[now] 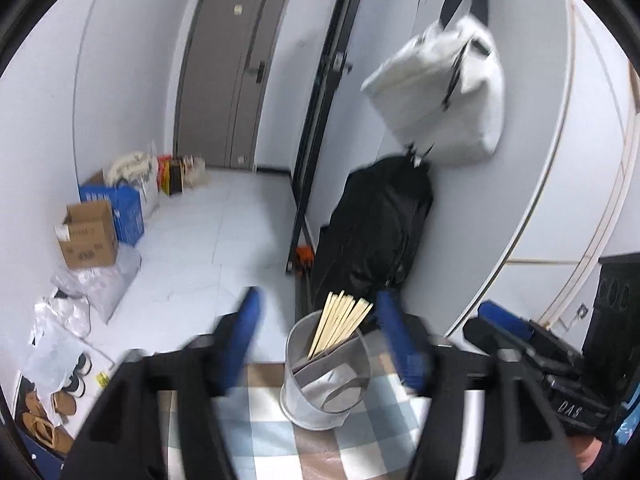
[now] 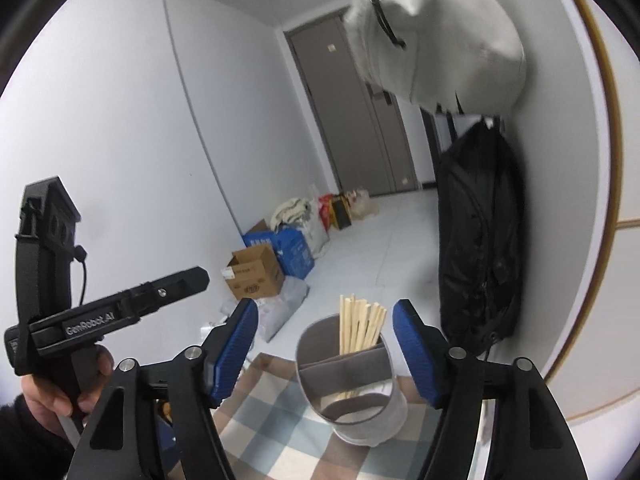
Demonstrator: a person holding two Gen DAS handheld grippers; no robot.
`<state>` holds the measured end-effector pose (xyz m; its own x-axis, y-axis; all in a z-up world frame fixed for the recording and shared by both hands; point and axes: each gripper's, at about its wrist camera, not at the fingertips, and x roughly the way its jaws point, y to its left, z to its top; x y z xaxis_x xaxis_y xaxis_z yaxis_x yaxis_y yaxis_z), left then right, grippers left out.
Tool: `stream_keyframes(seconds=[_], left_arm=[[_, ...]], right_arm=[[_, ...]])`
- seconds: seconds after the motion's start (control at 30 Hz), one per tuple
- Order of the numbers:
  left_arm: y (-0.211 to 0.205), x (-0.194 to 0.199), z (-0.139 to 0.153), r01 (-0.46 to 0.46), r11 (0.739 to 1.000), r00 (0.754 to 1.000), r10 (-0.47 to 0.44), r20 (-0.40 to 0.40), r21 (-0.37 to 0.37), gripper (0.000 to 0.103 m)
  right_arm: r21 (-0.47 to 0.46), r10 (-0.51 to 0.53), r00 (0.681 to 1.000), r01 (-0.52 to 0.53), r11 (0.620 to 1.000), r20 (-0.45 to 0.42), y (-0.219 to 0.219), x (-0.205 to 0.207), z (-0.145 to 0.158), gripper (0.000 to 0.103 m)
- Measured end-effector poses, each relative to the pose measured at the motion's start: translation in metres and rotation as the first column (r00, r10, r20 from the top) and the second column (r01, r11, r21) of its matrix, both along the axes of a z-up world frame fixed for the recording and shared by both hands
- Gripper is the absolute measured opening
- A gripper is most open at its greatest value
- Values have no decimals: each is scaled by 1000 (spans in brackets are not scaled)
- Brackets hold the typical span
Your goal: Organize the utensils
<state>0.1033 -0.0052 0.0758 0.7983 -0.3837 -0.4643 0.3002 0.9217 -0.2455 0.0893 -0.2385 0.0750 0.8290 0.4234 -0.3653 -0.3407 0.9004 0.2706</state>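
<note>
Both jaws stand open, empty: left gripper (image 1: 316,304) and right gripper (image 2: 326,312) frame wooden chopsticks (image 2: 360,326) upright in a grey divided holder (image 2: 352,396) on a checked tablecloth (image 2: 272,412), black bag (image 2: 478,236) beyond.

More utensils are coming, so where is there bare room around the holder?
Bare checked tablecloth lies in front of the mesh utensil holder. The holder's compartment with the chopsticks is crowded; its nearer compartments look empty.
</note>
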Motion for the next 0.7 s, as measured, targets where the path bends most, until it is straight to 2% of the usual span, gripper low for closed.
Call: stream_keyframes(seconds=[0.03,0.1,0.33,0.43,0.7], left_arm=[[1,-7,3,-18,1000,999,18,30,0,76],[3,-22,10,-42,999,996,41,82,3,77],[4,-52,12,-111,993,984,105,143,31,91],[9,-68,11,-132,991,978,126,165,22,96],[12,-105,-2,-175,984,960,161,230,38,101]], right_arm=[[0,4,1000,-3,1000,15,0,-7,3,72],[4,3,999,-3,1000,43,1,-20,5,73],[19,-17,992,15,1000,125,1,-63,7,93],[28,-24,988,19,999,154,1,-82,4,99],[7,-63,971,63,998,230,-6,-119,-12,103]])
